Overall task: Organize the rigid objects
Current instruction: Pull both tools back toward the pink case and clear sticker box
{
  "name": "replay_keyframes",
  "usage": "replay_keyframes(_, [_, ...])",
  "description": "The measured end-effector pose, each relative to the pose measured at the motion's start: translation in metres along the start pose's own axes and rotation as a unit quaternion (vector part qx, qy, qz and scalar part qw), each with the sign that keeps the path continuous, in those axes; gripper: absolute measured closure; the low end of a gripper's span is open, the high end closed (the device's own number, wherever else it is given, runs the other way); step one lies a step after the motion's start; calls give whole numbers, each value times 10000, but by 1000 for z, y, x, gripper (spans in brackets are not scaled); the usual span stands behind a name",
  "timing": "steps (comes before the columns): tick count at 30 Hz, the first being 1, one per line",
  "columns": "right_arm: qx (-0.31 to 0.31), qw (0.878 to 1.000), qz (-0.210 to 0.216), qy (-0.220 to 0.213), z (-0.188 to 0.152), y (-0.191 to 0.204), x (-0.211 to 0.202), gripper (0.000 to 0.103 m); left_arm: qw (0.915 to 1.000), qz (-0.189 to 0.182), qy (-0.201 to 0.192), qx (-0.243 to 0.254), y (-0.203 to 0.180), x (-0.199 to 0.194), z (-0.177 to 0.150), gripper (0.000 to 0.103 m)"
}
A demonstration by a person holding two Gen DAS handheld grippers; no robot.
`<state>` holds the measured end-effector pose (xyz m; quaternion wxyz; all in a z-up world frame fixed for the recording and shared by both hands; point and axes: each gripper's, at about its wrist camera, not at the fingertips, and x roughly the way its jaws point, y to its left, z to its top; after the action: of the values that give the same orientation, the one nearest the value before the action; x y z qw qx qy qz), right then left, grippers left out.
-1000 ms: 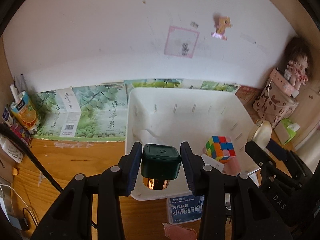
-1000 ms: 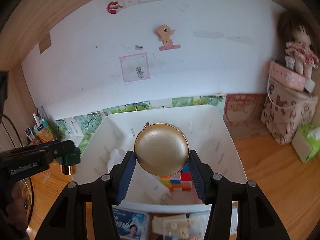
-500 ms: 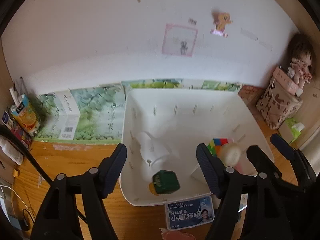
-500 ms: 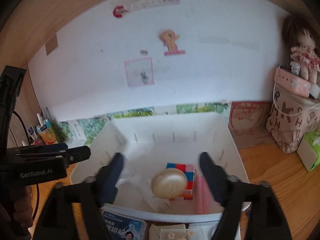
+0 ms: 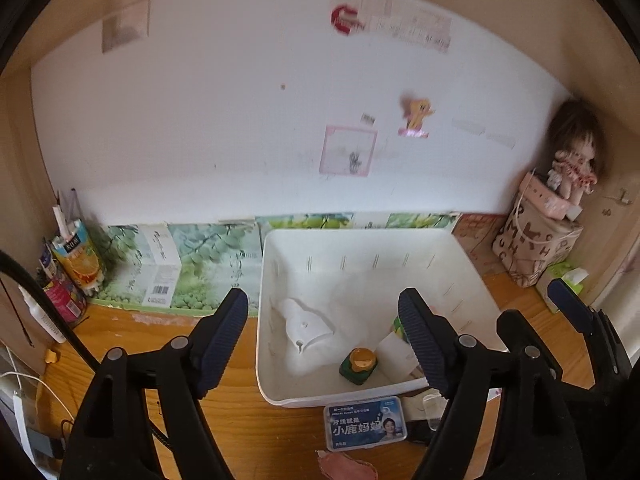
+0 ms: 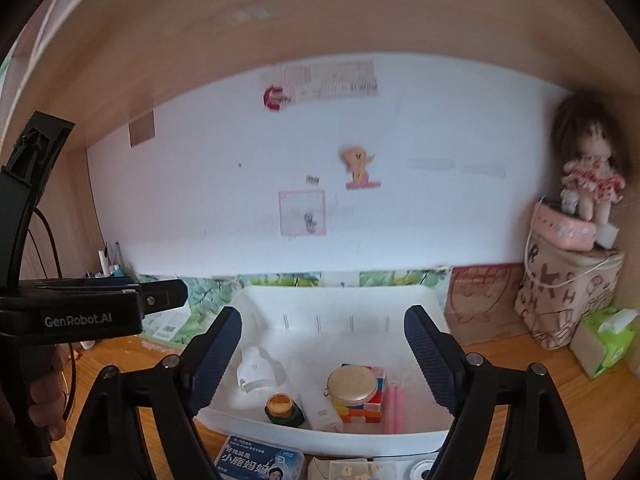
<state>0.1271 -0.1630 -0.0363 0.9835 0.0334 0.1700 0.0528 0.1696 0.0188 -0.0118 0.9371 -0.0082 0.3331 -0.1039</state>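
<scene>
both grippers, left gripper (image 5: 322, 336) and right gripper (image 6: 322, 354), spread wide and empty above the white bin (image 6: 280, 300). already inside: green bottle (image 6: 284, 409), gold compact (image 6: 352, 385) atop the puzzle cube (image 6: 370, 400). judged unfinished: floss box (image 5: 366, 422) waits on the tabletop (image 5: 236, 420). nearer items are cut off by the frame edge.

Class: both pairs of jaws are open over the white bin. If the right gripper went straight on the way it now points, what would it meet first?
Probably the white bin's contents: the gold round case resting on the colour cube lies in the right gripper's line. Depth is unclear.
</scene>
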Motion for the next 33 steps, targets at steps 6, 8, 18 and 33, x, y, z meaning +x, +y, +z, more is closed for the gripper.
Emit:
replay_keyframes(6, [-73,9992,-137,-363,6,3,-34,13,9994,-5,-340,-41,0,-34,-4,21])
replay_keyframes(8, [-95,9984,-201,-521,8,4,-49,13,9990,-1,-440,-94,1,-44,-8,21])
replay_keyframes(18, [-141,9937,-533,-976,0,2,-113,3,9973,44,-509,-534,7,-84,-38,21])
replay_keyframes(33, [-216,9965,-648,-474,-36,-2,-162,2,9908,550,262,-1204,15,-109,-105,21])
